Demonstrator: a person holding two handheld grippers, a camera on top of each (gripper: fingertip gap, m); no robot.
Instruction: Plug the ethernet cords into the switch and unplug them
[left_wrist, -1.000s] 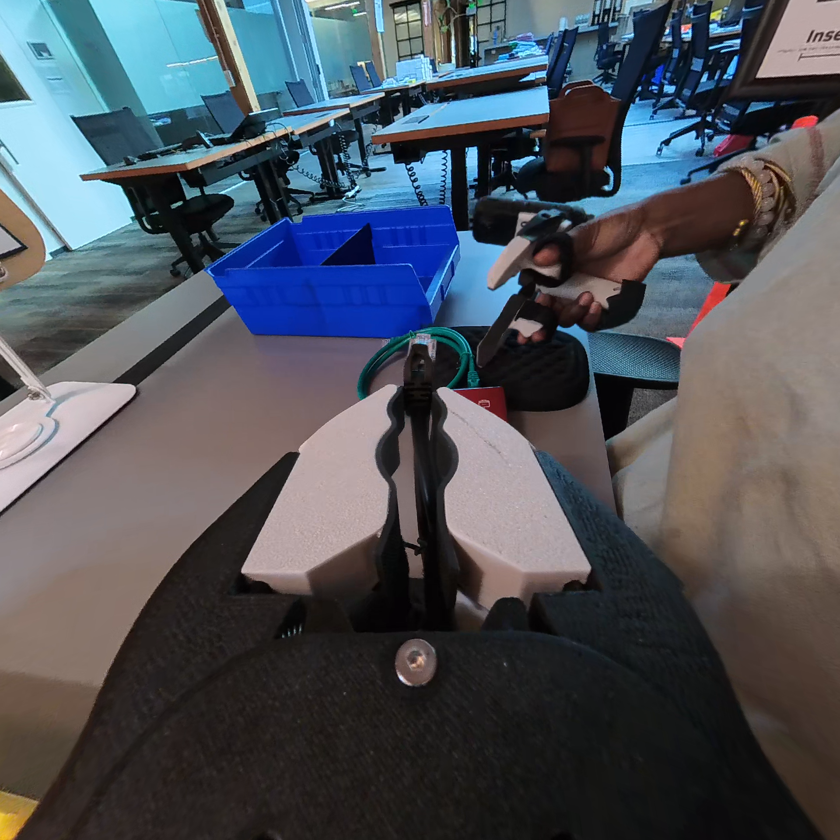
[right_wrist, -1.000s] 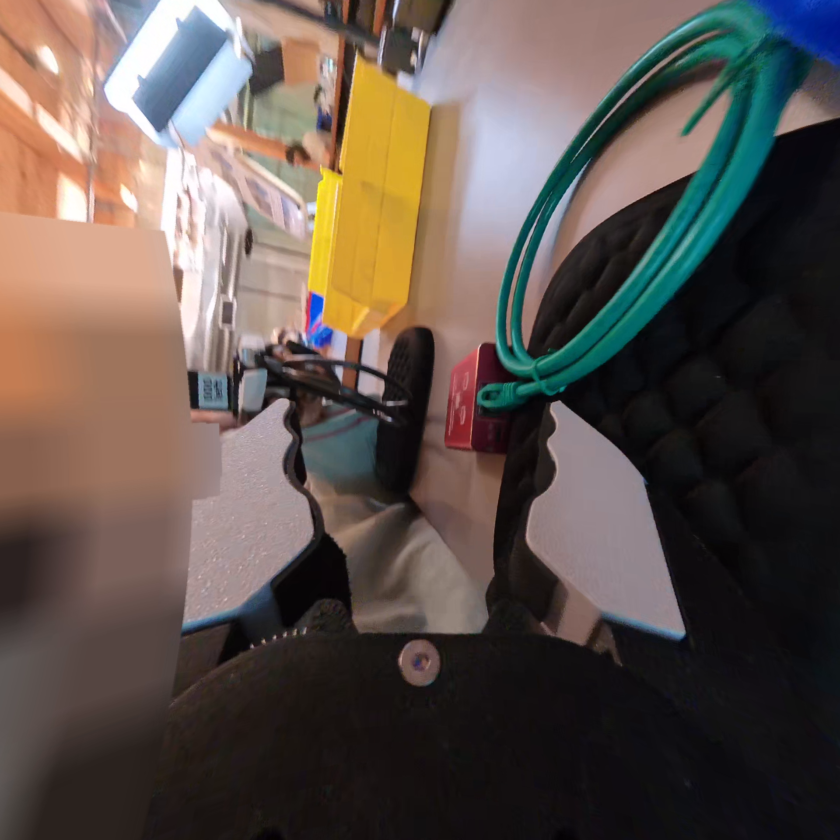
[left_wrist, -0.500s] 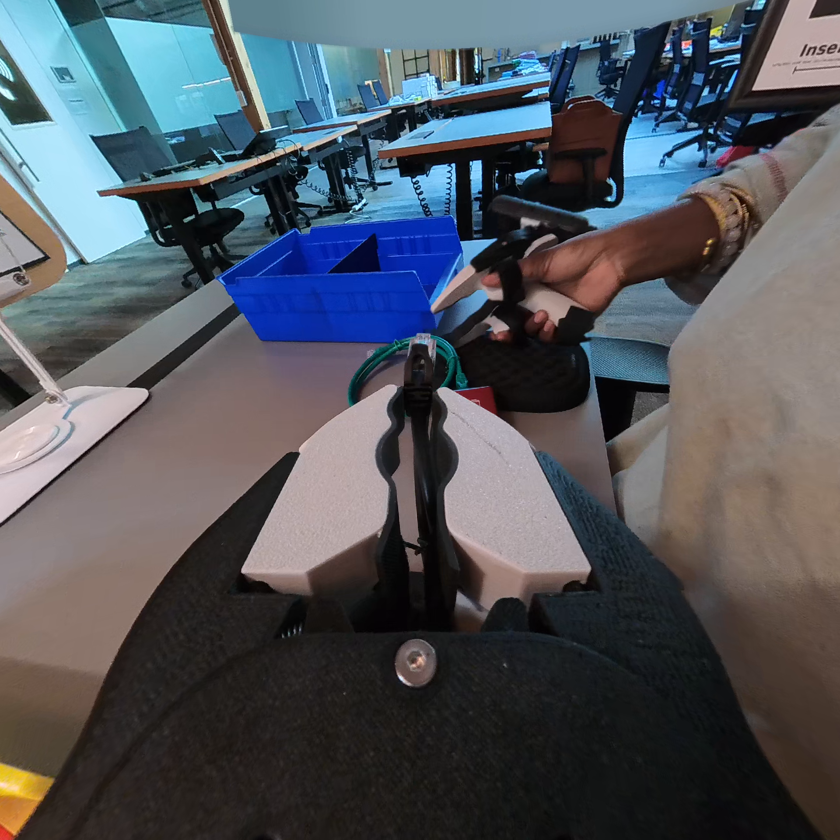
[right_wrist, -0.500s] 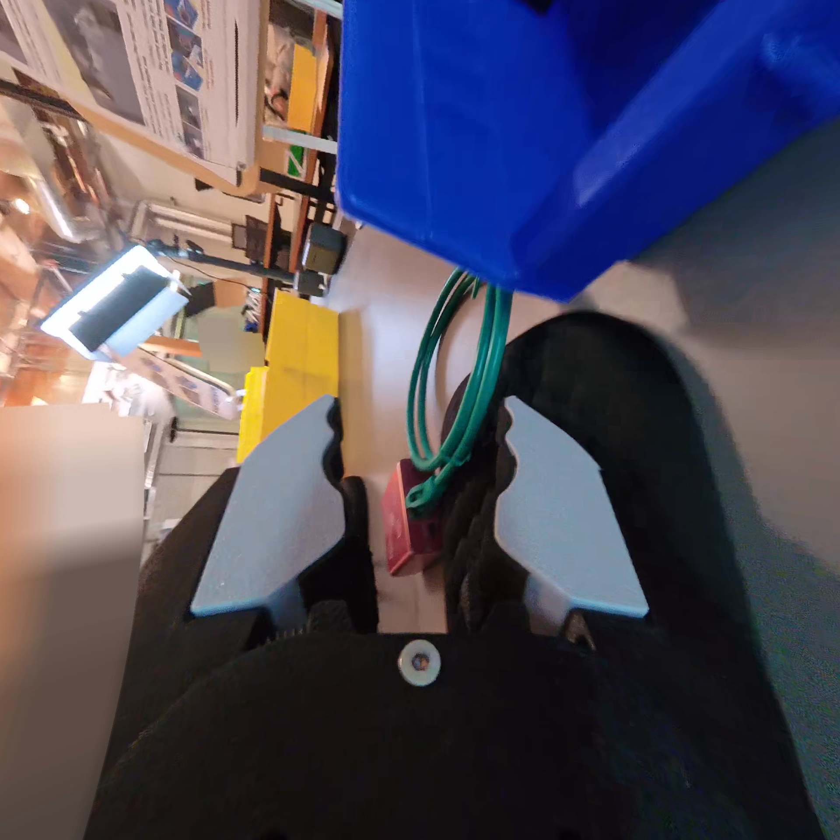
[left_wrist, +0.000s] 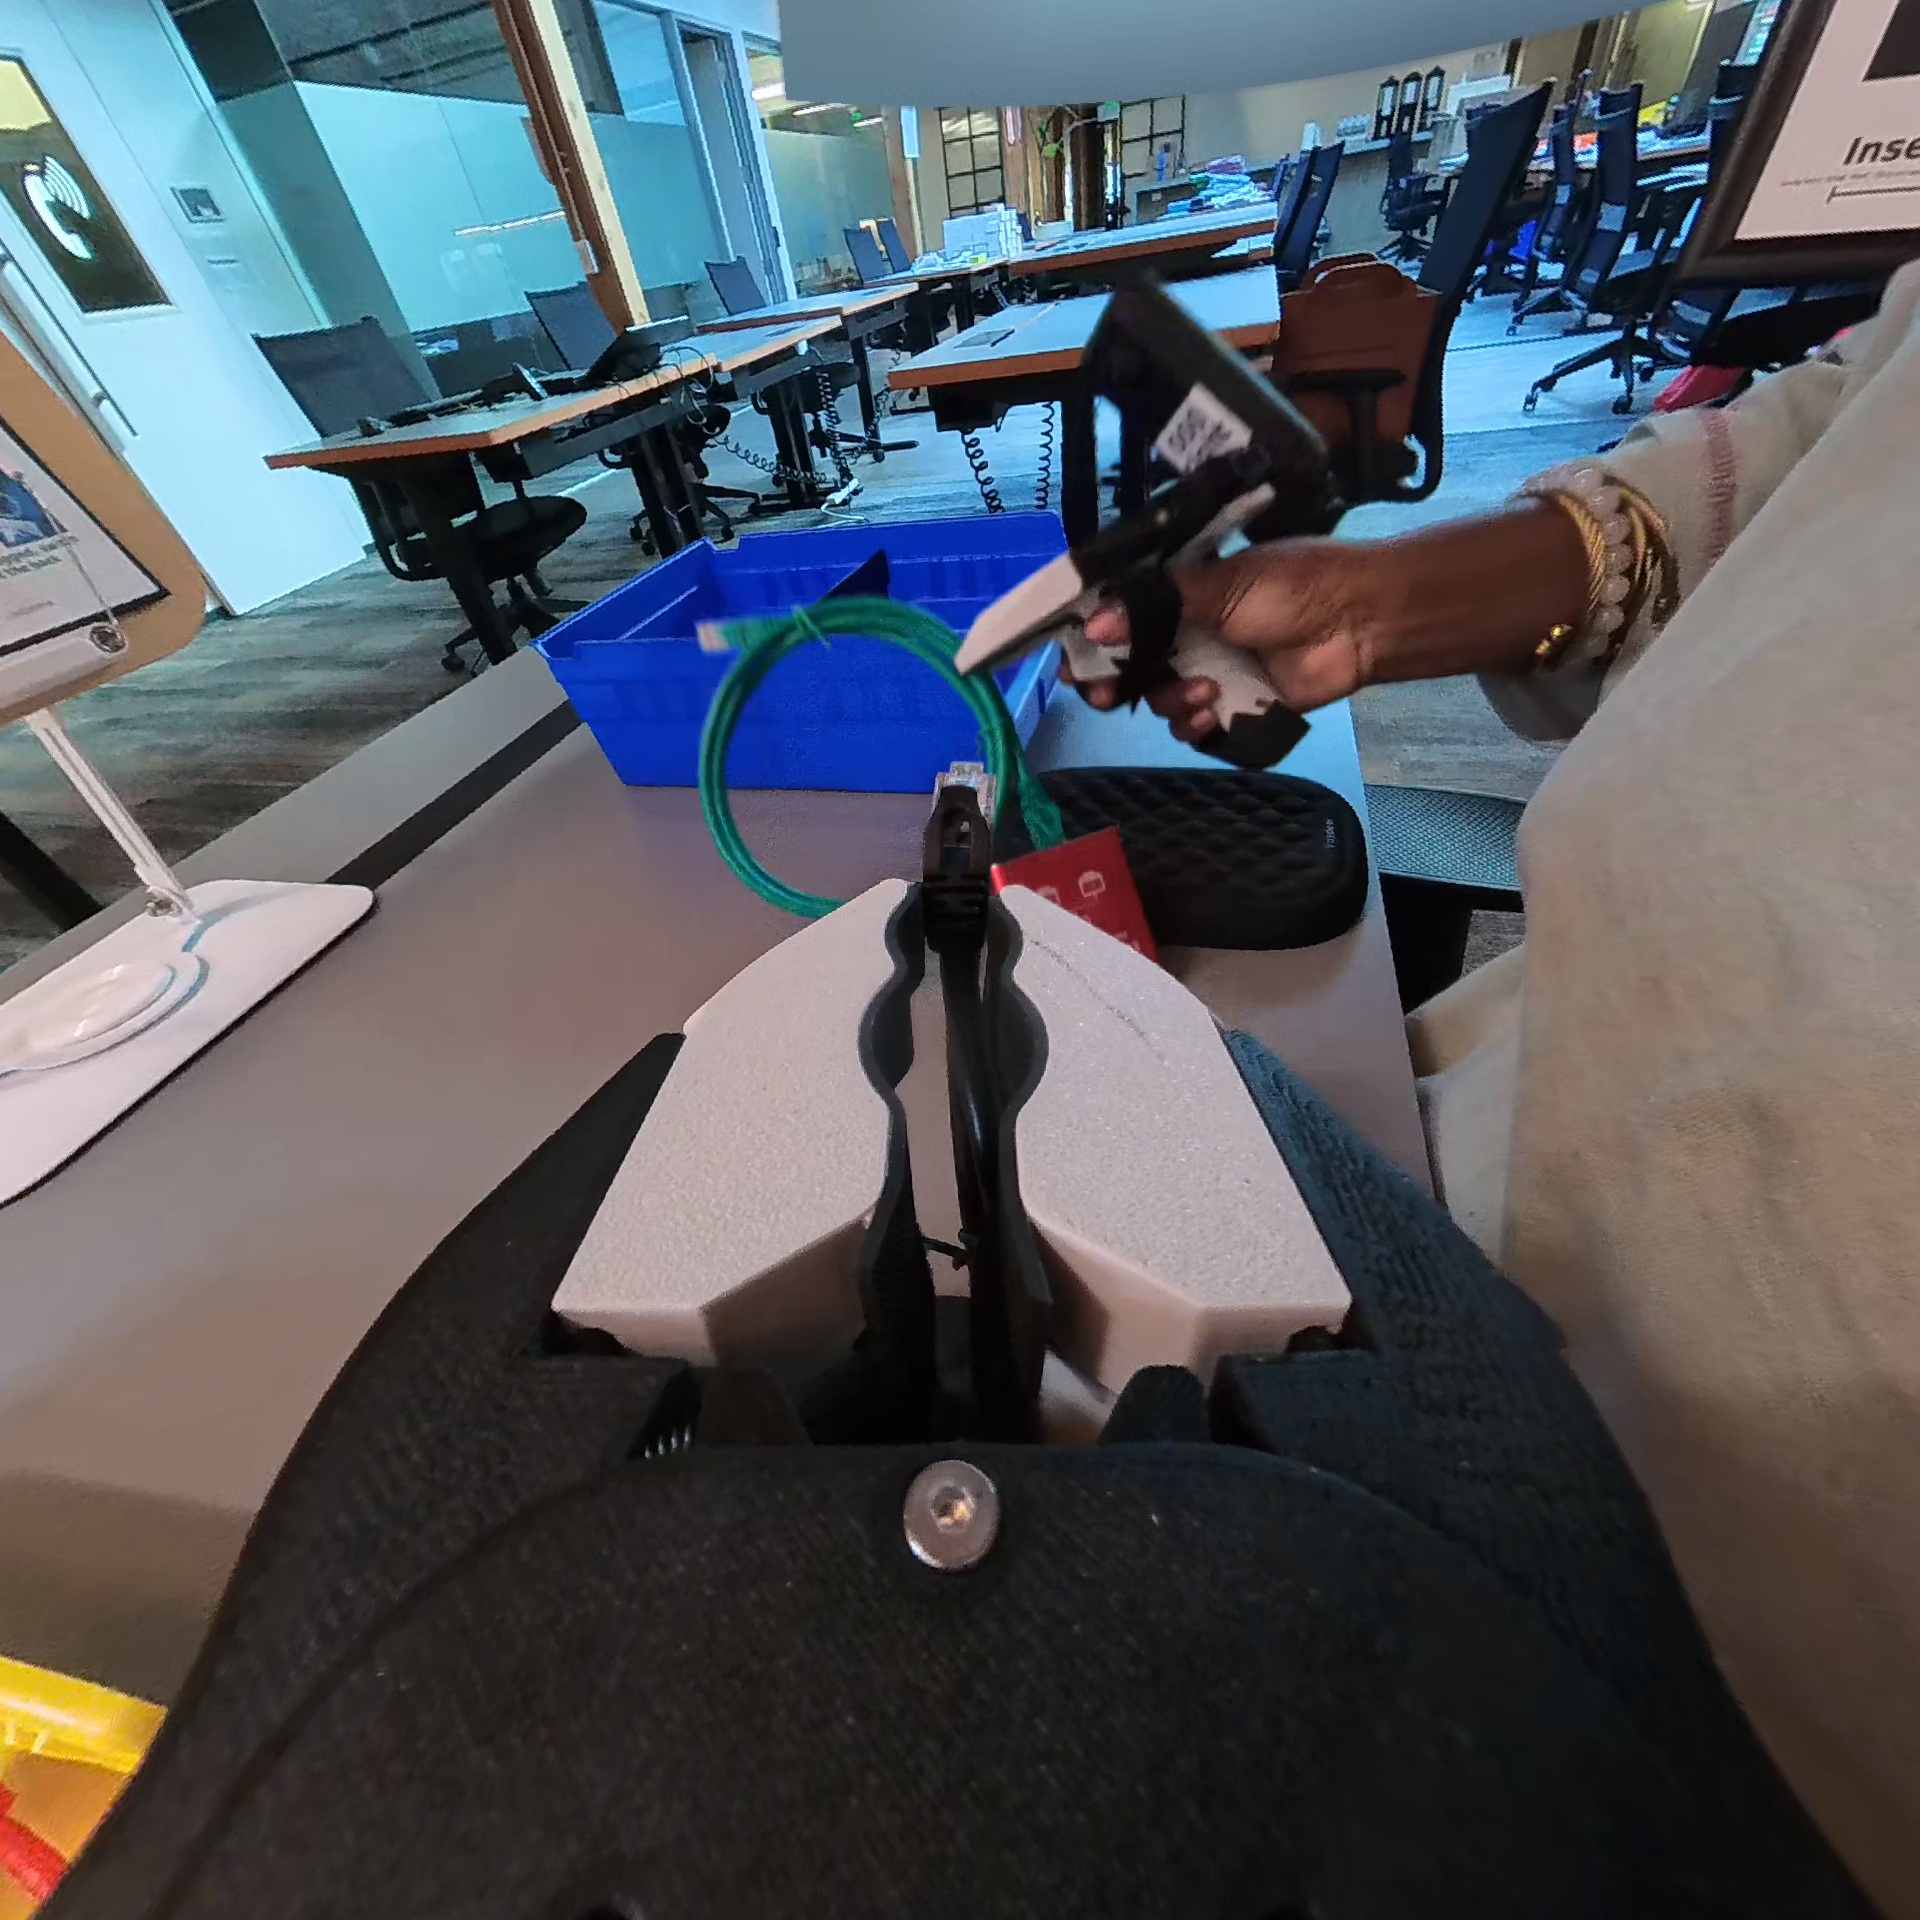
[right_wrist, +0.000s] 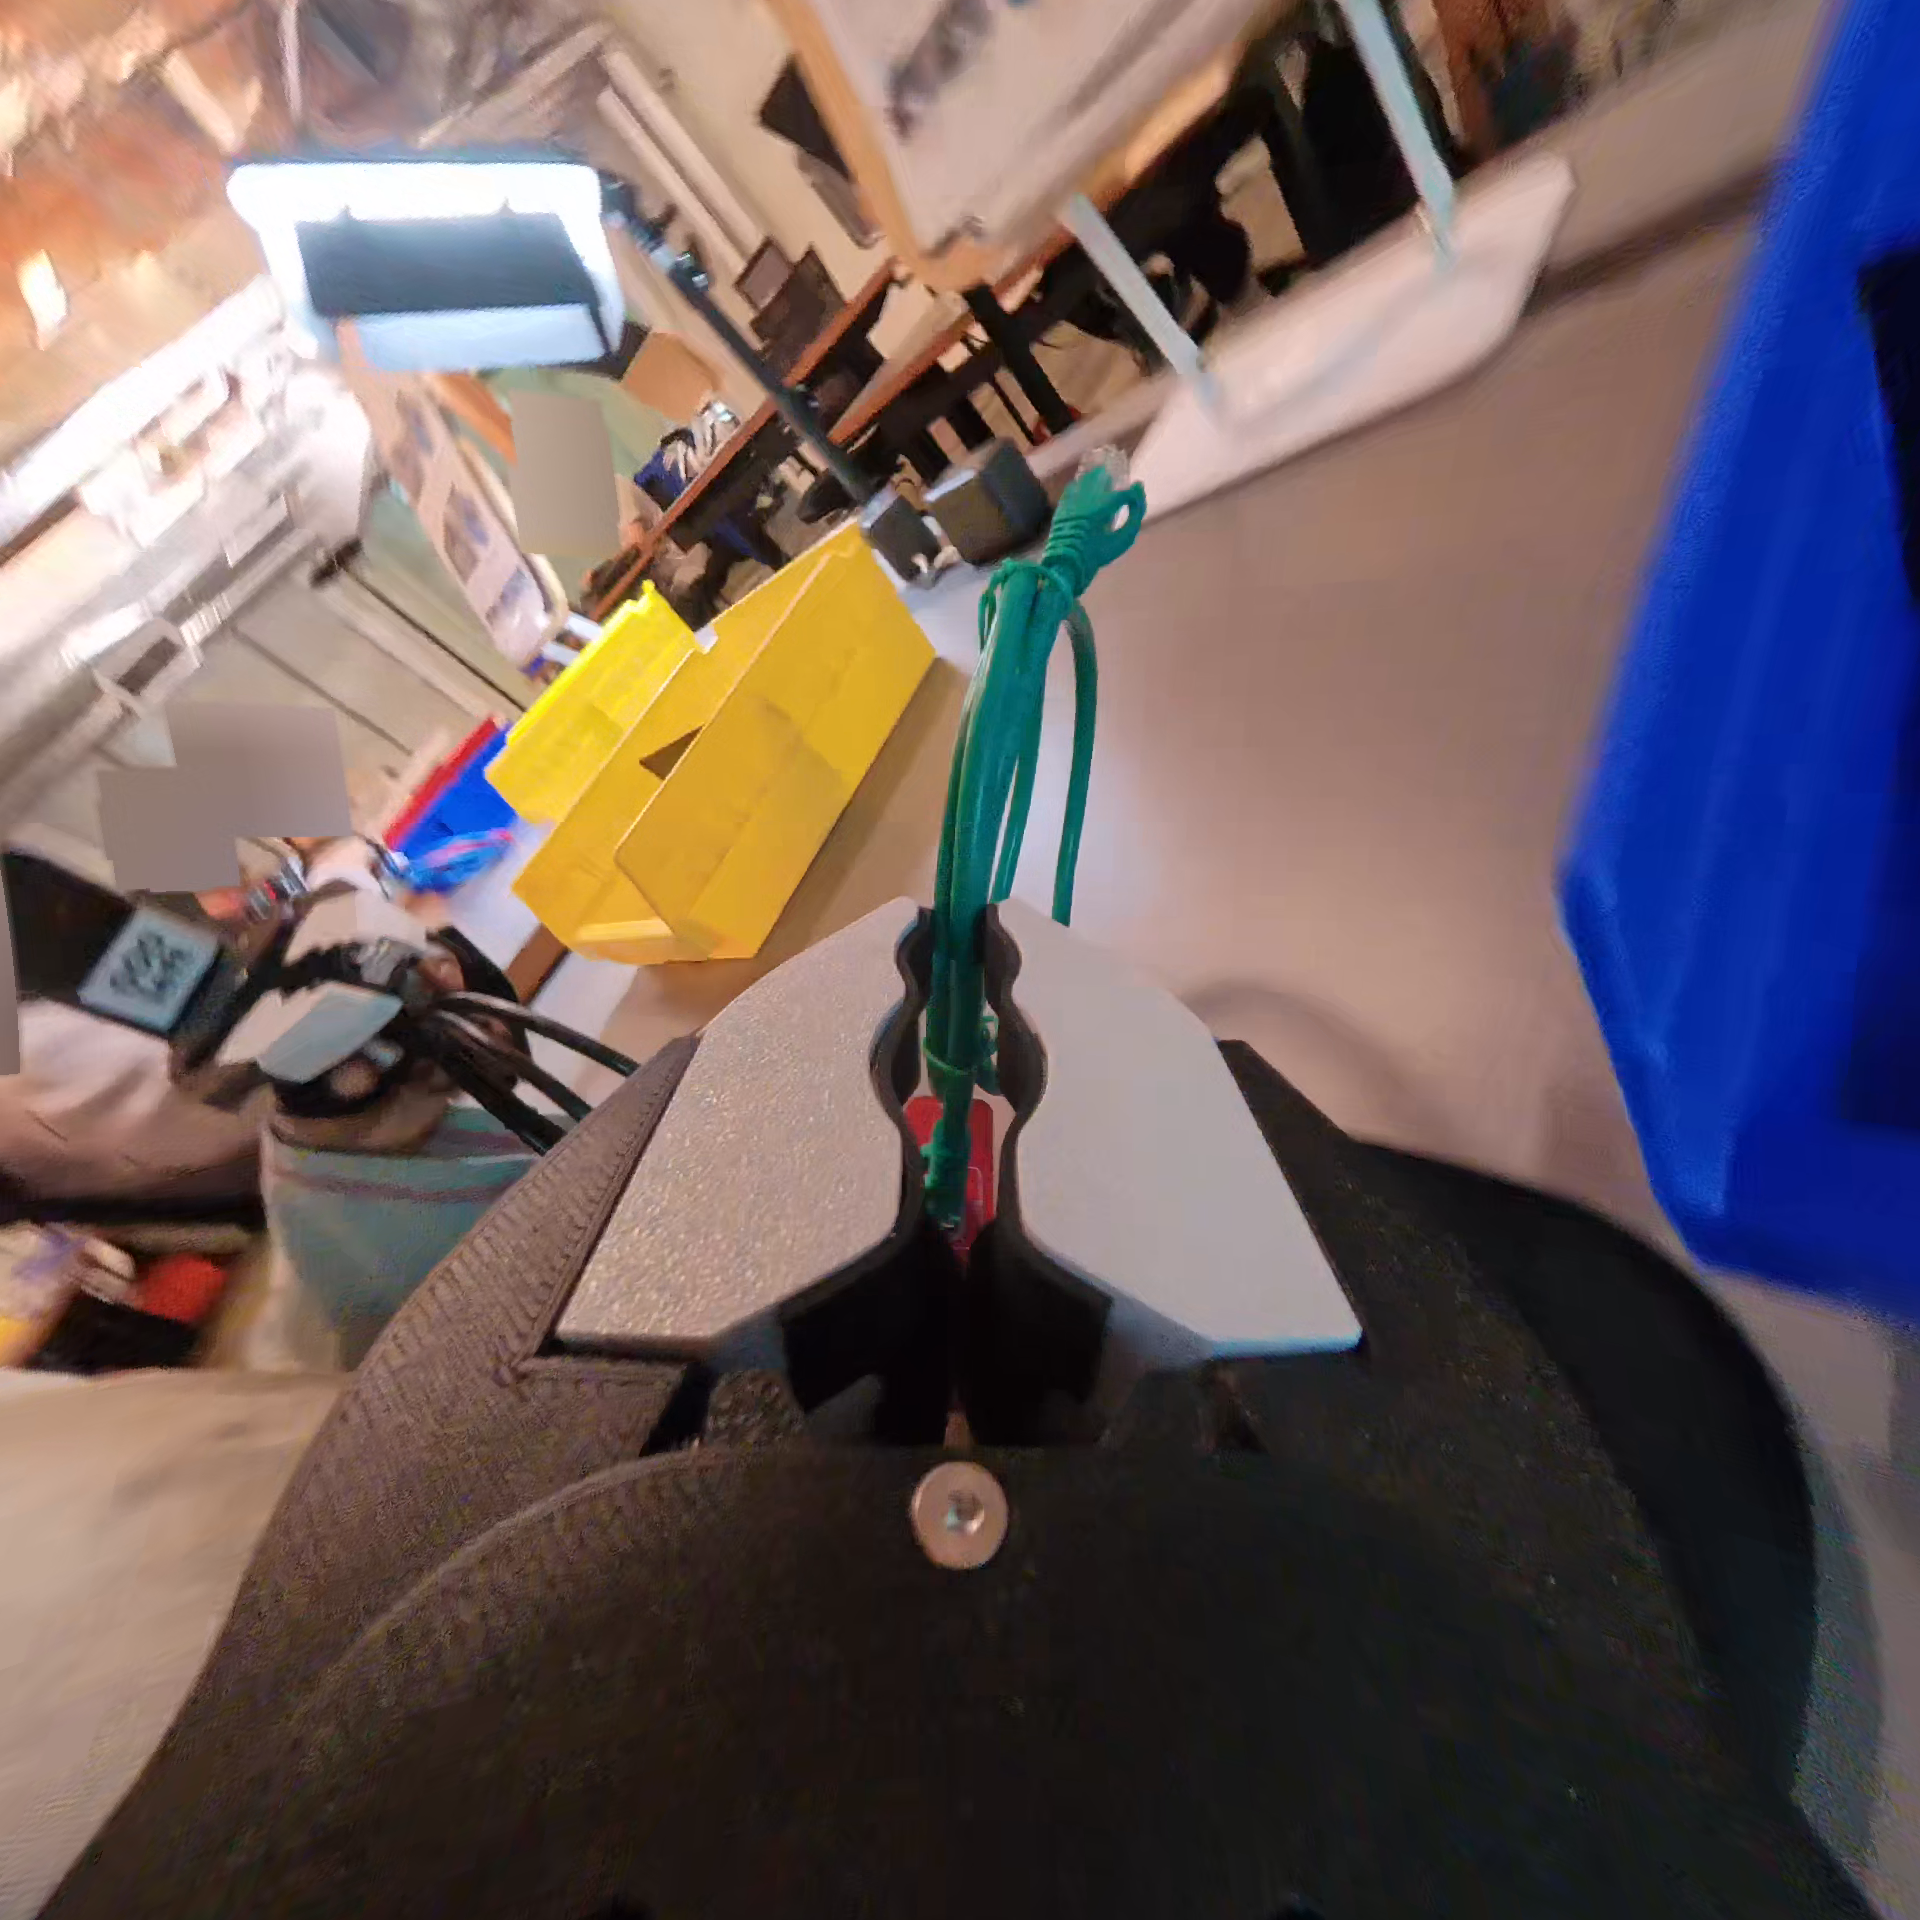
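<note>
1. A black ethernet cord is held in the closed jaws of the left gripper. Its long axis runs straight out along the fingers, and the clear plug points forward, away from the camera.

2. The red switch is seen lying on the worktop, just ahead of that plug and slightly to its right, against a black padded rest.

3. A coiled green ethernet cord is clamped in the closed jaws of the right gripper and lifted clear of the worktop. One end reaches down to the switch; whether it is seated in a port cannot be told.

4. The left gripper is judged nearer the switch. The port face is not shown, so the coming insertion is thought to turn on lining up the plug's axis with it.

5. A blue bin stands behind the switch.
</note>
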